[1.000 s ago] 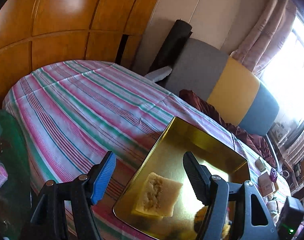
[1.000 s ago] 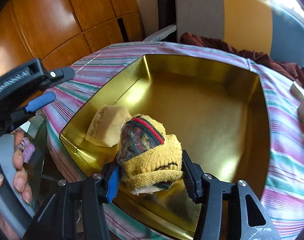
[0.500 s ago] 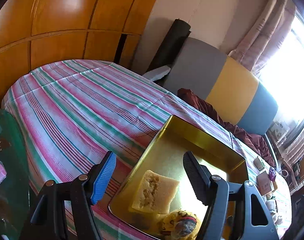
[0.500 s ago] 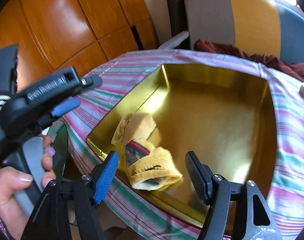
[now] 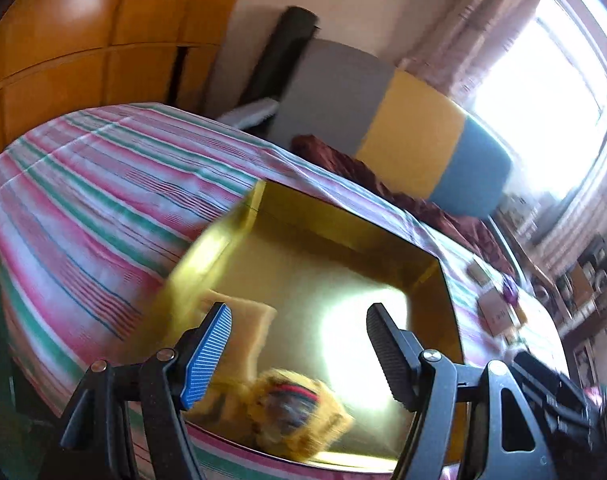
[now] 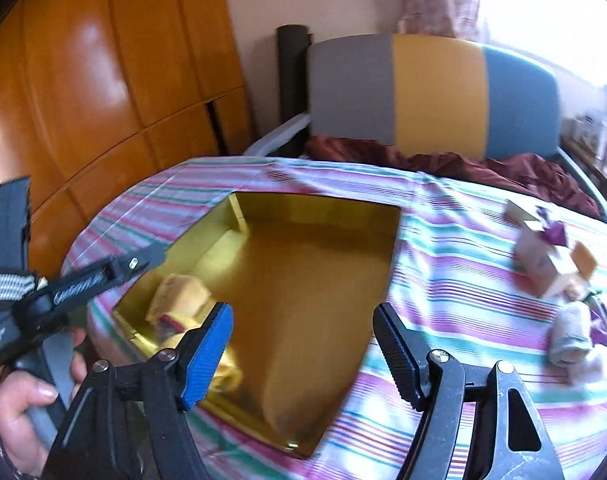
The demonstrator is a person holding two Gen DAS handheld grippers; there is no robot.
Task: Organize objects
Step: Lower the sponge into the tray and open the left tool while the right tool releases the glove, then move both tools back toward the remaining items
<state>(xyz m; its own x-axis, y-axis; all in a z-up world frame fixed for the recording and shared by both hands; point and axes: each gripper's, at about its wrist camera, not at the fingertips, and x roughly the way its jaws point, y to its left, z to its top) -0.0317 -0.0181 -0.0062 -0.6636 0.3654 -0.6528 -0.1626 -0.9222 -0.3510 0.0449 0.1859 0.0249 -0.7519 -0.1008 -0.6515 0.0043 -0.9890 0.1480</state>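
**Two sock bundles in the gold tray, more stuff left on the bed**

The gold tray (image 6: 327, 280) sits on the striped bedspread (image 6: 455, 280), and its near-left corner holds two things: a pale yellow folded sock (image 6: 183, 294) and, right beside it, a rolled yellow sock (image 5: 295, 408) with a red and green band. In the left wrist view the roll looks chunky and soft, a fat bundle with the dark cuff showing in the middle. It's motion-blurred though, so the exact pattern is hard to call.

The right gripper (image 6: 303, 352) has nothing between its fingers and its jaws are opening; it hangs over the tray's near edge. The left gripper (image 5: 299, 352) is spread wide too, empty, looking down over the tray with the rolled sock below it. The person's hand (image 6: 27, 416) holds the left gripper's handle at the left of the right wrist view.

Progress-wise, it seems like an early-to-middle stage. Two items are in, most of the tray floor is bare. Off to the right on the bedspread, well apart from the tray, there's a small box (image 6: 539, 256) and a pale rolled cloth (image 6: 571, 340), so those probably need sorting yet.
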